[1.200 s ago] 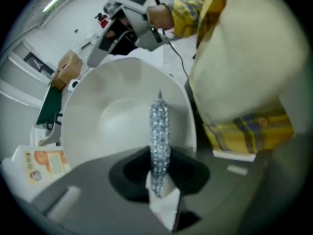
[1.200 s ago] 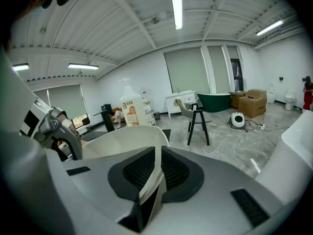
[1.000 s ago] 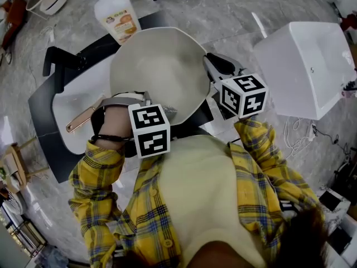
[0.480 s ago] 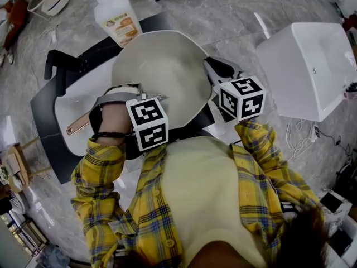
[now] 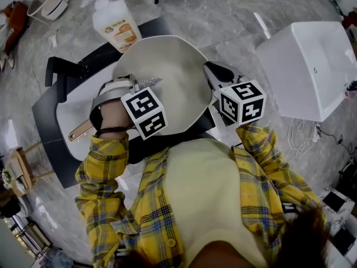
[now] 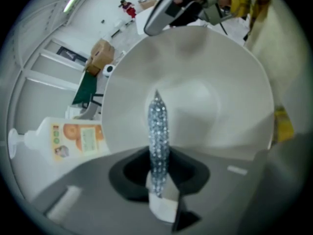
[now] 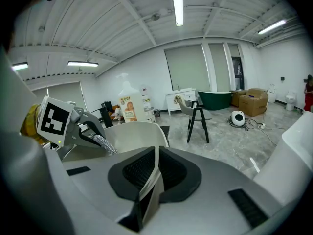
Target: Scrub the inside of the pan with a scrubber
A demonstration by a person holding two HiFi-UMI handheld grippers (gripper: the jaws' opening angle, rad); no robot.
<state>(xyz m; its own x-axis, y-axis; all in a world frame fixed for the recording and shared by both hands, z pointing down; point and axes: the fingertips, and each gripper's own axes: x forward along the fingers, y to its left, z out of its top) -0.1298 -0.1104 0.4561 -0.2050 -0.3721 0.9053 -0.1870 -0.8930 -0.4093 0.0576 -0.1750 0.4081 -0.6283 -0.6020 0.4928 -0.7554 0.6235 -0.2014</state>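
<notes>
Clamping the scrubber (image 6: 158,131), left claw (image 6: 159,180) points at 12 o'clock into the pan (image 6: 210,97); right claw (image 7: 149,180) grips its rim.

- Soap bottle (image 5: 114,24) with an orange label, upright by the black-rimmed sink (image 5: 42,102).
- White tub (image 5: 307,66) over to the right.
- Black stool (image 7: 198,116) on the marble floor.
- Cardboard boxes (image 7: 254,102) near the far wall.

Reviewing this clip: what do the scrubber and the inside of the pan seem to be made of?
The scrubber looks like metallic mesh or a glittery synthetic weave. It is silvery, thin and flat, and covered in tiny sparkling glints. The pan is probably metal under a pale cream coating, perhaps ceramic. Its inside is smooth and evenly coloured, with a satin finish and only soft highlights.
</notes>
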